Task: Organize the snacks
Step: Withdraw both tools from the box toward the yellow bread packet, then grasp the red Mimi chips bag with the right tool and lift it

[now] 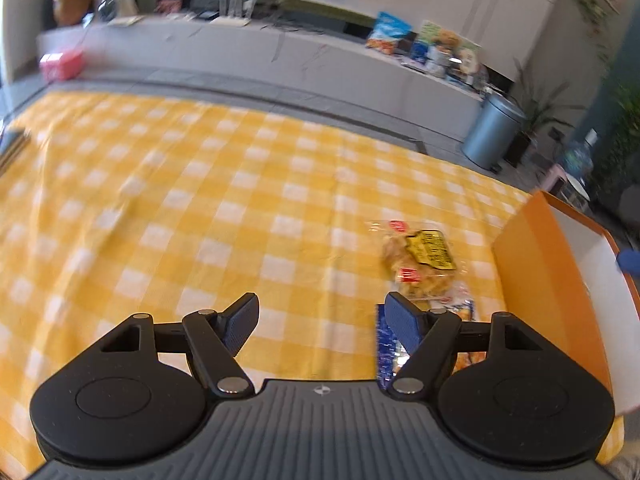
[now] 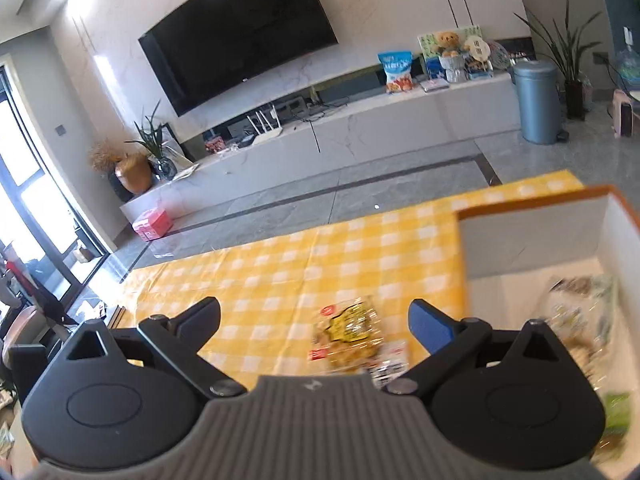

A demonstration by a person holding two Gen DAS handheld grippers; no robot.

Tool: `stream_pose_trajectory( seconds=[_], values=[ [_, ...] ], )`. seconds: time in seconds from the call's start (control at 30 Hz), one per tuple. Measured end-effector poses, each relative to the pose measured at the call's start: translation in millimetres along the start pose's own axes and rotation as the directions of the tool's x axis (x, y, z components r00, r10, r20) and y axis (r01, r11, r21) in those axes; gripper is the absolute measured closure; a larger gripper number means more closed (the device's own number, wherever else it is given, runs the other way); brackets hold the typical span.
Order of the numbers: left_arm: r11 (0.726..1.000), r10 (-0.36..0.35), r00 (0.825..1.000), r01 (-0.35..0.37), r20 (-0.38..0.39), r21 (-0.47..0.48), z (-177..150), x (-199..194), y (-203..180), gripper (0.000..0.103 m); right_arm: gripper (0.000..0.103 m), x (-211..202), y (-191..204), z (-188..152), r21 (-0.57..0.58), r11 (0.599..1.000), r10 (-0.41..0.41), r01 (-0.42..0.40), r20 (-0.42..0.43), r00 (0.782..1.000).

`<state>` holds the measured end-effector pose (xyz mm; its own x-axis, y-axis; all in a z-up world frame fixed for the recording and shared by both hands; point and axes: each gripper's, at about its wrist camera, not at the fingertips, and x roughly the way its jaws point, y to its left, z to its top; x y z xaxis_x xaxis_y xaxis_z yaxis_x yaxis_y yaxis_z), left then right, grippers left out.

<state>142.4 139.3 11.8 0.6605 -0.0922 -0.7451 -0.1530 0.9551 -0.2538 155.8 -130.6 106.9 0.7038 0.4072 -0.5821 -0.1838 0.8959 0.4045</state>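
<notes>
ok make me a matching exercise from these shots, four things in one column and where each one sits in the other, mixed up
Things:
1. yellow-label snack bag
2. green snack bag
3. bin
4. teddy bear

Places:
A. on the tv shelf
B. on the floor by the shelf's end
C. inside the orange box
D. on the checked cloth, outside the box

Pairs: 1-D, 2-C, 3-B, 4-A
</notes>
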Motion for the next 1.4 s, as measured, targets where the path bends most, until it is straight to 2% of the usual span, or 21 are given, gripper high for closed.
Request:
stream_pose_trajectory(
  seconds=[0.07, 0.17, 0.3, 0.37, 0.5, 0.63, 0.73, 0.83, 0.9, 0.97, 1.0, 1.03, 1.1, 1.17, 1.3, 1.4],
  values=[
    [0.999, 0.025, 1.000, -0.025, -0.007, -0.030, -1.8, 4.1, 6.8, 0.020, 0.005, 20.3, 13.3, -8.6, -0.021, 1.000, -0.017, 0.016, -0.049, 0.999],
    [0.996, 0.086, 0.996, -0.086, 0.001, -0.025, -3.6, 8.9, 14.7, 0.020, 0.005, 52.0, 26.1, -25.1, -0.075, 0.995, -0.073, 0.064, -0.128, 0.989],
    [0.981, 0.190, 0.981, -0.190, 0.022, -0.032, -5.4, 12.7, 25.1, 0.020, 0.007, 83.7, 34.0, -47.3, -0.203, 0.966, -0.199, 0.162, -0.174, 0.965],
    [0.982, 0.176, 0.984, -0.175, 0.004, -0.076, -5.1, 14.6, 33.7, 0.020, 0.007, 95.8, 30.0, -53.2, -0.212, 0.956, -0.245, 0.202, -0.203, 0.948],
    [0.979, 0.125, 0.992, -0.128, -0.032, -0.156, -6.0, 19.7, 48.3, 0.020, 0.007, 122.2, 21.3, -65.4, -0.219, 0.951, -0.280, 0.218, -0.313, 0.908],
    [0.979, 0.124, 0.991, -0.130, -0.049, -0.156, -9.2, 23.8, 50.9, 0.023, 0.008, 143.0, 18.7, -80.0, -0.227, 0.944, -0.311, 0.240, -0.361, 0.879],
    [0.982, 0.116, 0.992, -0.121, -0.045, -0.147, -10.0, 23.0, 49.1, 0.023, 0.009, 155.8, 25.5, -92.0, -0.291, 0.919, -0.364, 0.267, -0.362, 0.858],
    [0.982, 0.119, 0.992, -0.123, -0.040, -0.145, -9.5, 22.4, 47.1, 0.023, 0.017, 160.0, 42.7, -105.0, -0.426, 0.866, -0.405, 0.261, -0.292, 0.866],
    [0.980, 0.128, 0.991, -0.132, -0.037, -0.148, -9.6, 20.9, 46.7, 0.024, 0.020, 157.8, 50.2, -109.6, -0.463, 0.845, -0.415, 0.266, -0.256, 0.873],
    [0.980, 0.127, 0.992, -0.129, -0.026, -0.151, -9.0, 18.2, 46.5, 0.024, 0.024, 152.7, 50.9, -106.8, -0.466, 0.841, -0.415, 0.273, -0.233, 0.879],
    [0.980, 0.125, 0.992, -0.127, -0.022, -0.150, -8.6, 17.2, 46.1, 0.024, 0.030, 150.7, 49.9, -105.8, -0.461, 0.843, -0.415, 0.278, -0.228, 0.881],
    [0.981, 0.125, 0.992, -0.126, -0.018, -0.150, -8.3, 16.1, 45.7, 0.024, 0.032, 148.2, 48.4, -104.4, -0.457, 0.843, -0.415, 0.284, -0.217, 0.883],
    [0.980, 0.130, 0.991, -0.130, -0.013, -0.148, -7.8, 14.9, 44.8, 0.024, 0.035, 146.1, 46.3, -102.3, -0.464, 0.845, -0.400, 0.265, -0.220, 0.890],
    [0.981, 0.133, 0.991, -0.133, -0.013, -0.139, -7.4, 14.7, 43.1, 0.024, 0.043, 146.0, 48.0, -103.1, -0.496, 0.835, -0.385, 0.237, -0.220, 0.896],
    [0.982, 0.141, 0.990, -0.140, -0.001, -0.126, -7.3, 10.9, 40.2, 0.024, 0.048, 145.3, 56.4, -107.9, -0.541, 0.806, -0.394, 0.238, -0.192, 0.899],
    [0.982, 0.148, 0.989, -0.146, 0.009, -0.120, -6.0, 8.6, 38.9, 0.024, 0.049, 143.9, 56.7, -107.9, -0.535, 0.810, -0.390, 0.240, -0.186, 0.902]
  ],
)
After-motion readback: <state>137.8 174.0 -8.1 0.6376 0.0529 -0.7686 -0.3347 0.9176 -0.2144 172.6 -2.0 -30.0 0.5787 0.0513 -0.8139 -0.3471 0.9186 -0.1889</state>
